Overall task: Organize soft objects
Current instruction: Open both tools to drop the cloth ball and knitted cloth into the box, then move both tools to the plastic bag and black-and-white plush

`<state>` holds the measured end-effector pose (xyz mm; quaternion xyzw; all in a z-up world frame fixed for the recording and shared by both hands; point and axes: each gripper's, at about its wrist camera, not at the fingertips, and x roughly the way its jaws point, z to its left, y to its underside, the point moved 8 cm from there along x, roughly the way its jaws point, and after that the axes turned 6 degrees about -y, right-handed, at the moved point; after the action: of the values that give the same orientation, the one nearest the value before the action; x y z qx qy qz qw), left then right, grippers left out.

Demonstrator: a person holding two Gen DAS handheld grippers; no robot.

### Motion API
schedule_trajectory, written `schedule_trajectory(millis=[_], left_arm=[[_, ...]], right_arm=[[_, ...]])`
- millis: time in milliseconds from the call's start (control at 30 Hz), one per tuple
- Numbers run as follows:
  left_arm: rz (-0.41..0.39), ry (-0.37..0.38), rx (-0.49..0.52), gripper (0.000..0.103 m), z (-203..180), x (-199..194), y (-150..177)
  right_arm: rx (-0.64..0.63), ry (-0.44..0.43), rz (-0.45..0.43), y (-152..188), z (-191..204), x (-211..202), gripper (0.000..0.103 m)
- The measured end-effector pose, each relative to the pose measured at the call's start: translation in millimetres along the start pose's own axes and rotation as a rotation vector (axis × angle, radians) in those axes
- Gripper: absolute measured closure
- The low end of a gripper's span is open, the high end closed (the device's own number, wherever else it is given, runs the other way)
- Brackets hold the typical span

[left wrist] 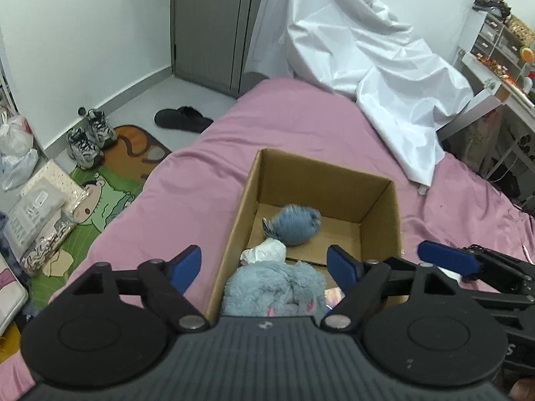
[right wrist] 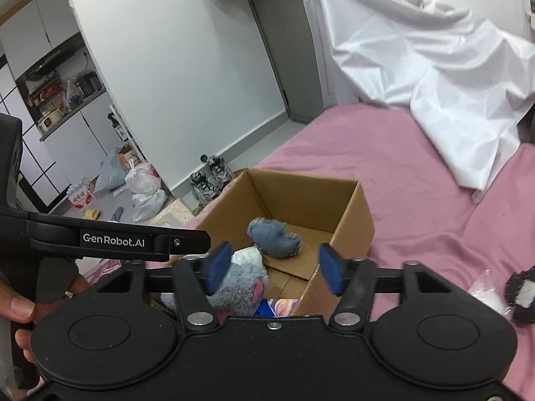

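An open cardboard box (left wrist: 381, 207) (right wrist: 354, 214) stands on the pink bed. Inside lie a blue fuzzy soft toy (left wrist: 296, 224) (right wrist: 274, 237), a white crumpled soft item (left wrist: 264, 254) (right wrist: 247, 255) and a grey-blue plush with pink ears (left wrist: 274, 289) (right wrist: 234, 287). My left gripper (left wrist: 265, 267) is open and empty above the box's near end. My right gripper (right wrist: 274, 265) is open and empty, also over the near end; its blue fingertip (left wrist: 444, 257) shows at the right in the left wrist view. A dark item with a white patch (right wrist: 523, 292) lies on the bed at the right.
A white sheet (left wrist: 384, 77) (right wrist: 444, 77) is draped over the bed's far end. Sneakers (left wrist: 88, 137), black slippers (left wrist: 182, 118), plastic bags (right wrist: 145, 190) and a cartoon mat (left wrist: 100, 197) lie on the floor to the left. A cluttered shelf (left wrist: 501, 53) stands at the right.
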<state>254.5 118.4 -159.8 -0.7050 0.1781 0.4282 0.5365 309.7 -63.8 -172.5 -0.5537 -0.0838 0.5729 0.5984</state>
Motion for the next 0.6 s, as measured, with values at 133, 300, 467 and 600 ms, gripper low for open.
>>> schedule_trajectory(millis=[133,300,467,600], left_arm=[[-0.027,0.007,0.002,0.020,-4.4,-11.6,0.3],[-0.071,0.003,0.007,0.019,-12.8,-28.5,2.5],[-0.108,-0.009,0.018,0.018,-24.7,-43.1,3.7],[-0.107,0.000,0.025,0.012,-36.2,-48.1,10.1]], right_arm=[[-0.005,0.000,-0.018,1.2,0.3,-17.0,0.028],[-0.015,0.023,-0.033,3.1,-1.3,-31.4,0.019],[-0.004,0.045,-0.055,3.3,-10.9,-47.0,0.014],[0.013,0.058,-0.083,4.1,-20.2,-61.7,0.010]])
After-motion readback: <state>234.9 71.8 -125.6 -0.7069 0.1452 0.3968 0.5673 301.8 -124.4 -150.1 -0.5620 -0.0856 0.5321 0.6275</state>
